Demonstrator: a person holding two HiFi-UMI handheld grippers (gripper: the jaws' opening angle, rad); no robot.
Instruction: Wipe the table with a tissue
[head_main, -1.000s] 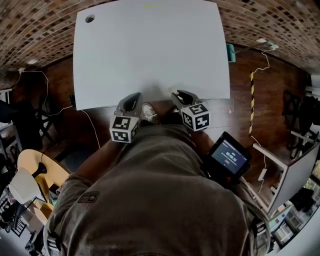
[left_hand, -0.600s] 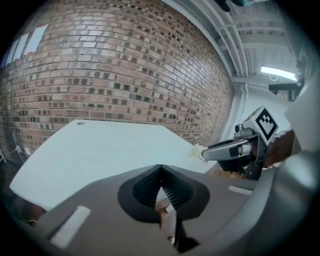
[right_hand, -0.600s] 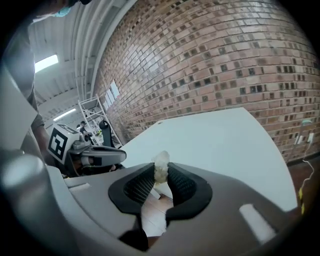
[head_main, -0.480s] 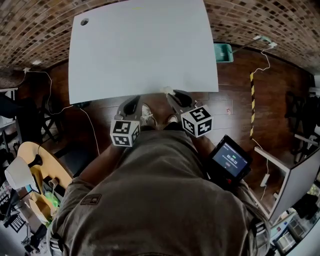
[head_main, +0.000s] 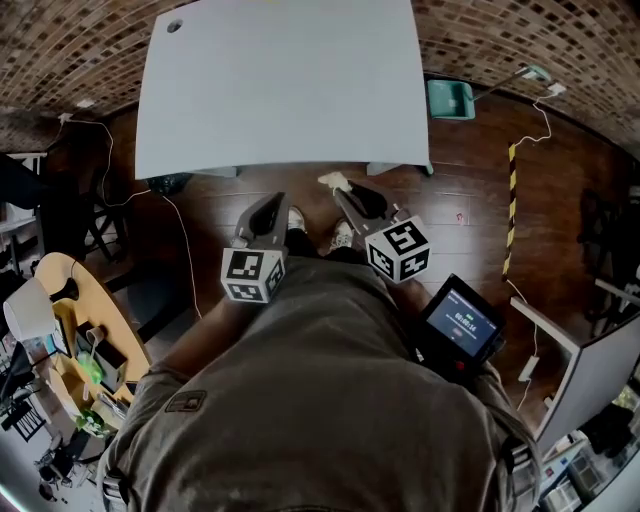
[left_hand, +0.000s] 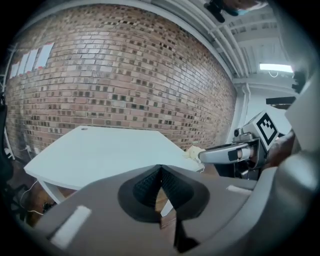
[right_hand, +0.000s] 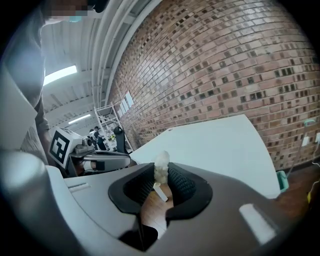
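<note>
Head view, one white table (head_main: 280, 90), one tissue (head_main: 331, 181), two grippers side by side before the torso, over the wood floor (head_main: 470, 200) near the table edge, left gripper (head_main: 268, 203) clenched on nothing, right gripper (head_main: 347, 192) pinching the tissue, wad poking past the tips, long axis along the jaws, pointing at the table.
</note>
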